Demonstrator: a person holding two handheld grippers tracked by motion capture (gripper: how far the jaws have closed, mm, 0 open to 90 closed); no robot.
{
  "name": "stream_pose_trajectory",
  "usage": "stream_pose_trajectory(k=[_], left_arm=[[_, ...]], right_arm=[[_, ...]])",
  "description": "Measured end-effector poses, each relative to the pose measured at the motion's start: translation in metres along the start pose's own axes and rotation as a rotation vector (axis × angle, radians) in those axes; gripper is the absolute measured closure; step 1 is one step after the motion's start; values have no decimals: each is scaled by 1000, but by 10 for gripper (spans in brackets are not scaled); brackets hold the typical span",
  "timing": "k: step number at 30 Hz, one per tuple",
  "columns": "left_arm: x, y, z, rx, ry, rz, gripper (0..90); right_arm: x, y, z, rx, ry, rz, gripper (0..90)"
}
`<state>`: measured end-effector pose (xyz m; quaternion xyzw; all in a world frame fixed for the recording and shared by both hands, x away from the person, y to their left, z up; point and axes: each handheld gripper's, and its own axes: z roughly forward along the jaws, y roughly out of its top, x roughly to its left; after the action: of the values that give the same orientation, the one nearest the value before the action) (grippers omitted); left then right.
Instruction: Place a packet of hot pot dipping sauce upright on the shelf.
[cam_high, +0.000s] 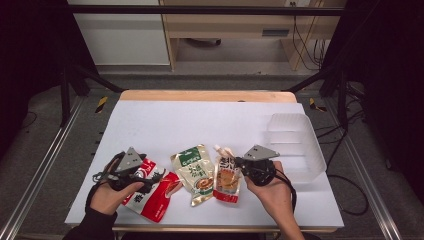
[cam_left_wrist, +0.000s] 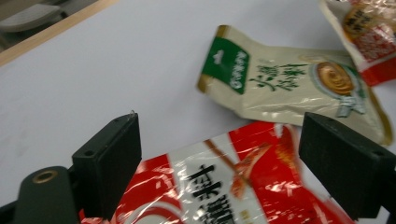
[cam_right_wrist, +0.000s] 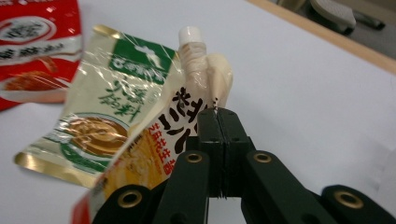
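The red packet (cam_high: 150, 192) lies near left on the worktop (cam_high: 200, 120), the left hand-held gripper (cam_left_wrist: 219, 168) gaping over it. The right hand-held gripper (cam_right_wrist: 218, 122), jaws closed, pinches the spouted pouch (cam_right_wrist: 187, 112) beside the green packet (cam_high: 196, 172).

Lab recording rig: white-covered table (cam_high: 165, 125) framed by black struts (cam_high: 200, 9), cables (cam_high: 306, 47) seen at 1 o'clock, grey floor.

Three pouches lie in a row at the high view's lower centre: the snack bag (cam_high: 150, 192) left, the sauce pouch (cam_high: 196, 174) middle, the spouted pouch (cam_high: 227, 176) right, apparently overlapping; the tray (cam_high: 300, 145) sits far right.
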<state>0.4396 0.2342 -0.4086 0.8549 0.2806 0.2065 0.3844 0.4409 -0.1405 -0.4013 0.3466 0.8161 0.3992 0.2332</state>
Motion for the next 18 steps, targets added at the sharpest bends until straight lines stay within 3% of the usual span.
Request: stream_pose_trajectory(k=[3, 8, 11, 13, 14, 18], left_arm=[[-13, 12, 6, 7, -32, 35, 155], [-24, 33, 14, 6, -79, 80, 192], [-26, 43, 17, 8, -94, 100, 214], [-28, 60, 23, 17, -111, 141, 223], [-28, 60, 23, 17, -111, 141, 229], [-29, 86, 37, 13, -149, 169, 261]], right_arm=[[3, 10, -12, -42, 54, -32, 900], [5, 20, -17, -75, 100, -73, 900], [3, 24, -15, -80, 125, -82, 900], [3, 27, -14, -86, 133, -93, 900], [3, 27, -14, -86, 133, -93, 900], [3, 34, -13, -114, 162, -113, 900]])
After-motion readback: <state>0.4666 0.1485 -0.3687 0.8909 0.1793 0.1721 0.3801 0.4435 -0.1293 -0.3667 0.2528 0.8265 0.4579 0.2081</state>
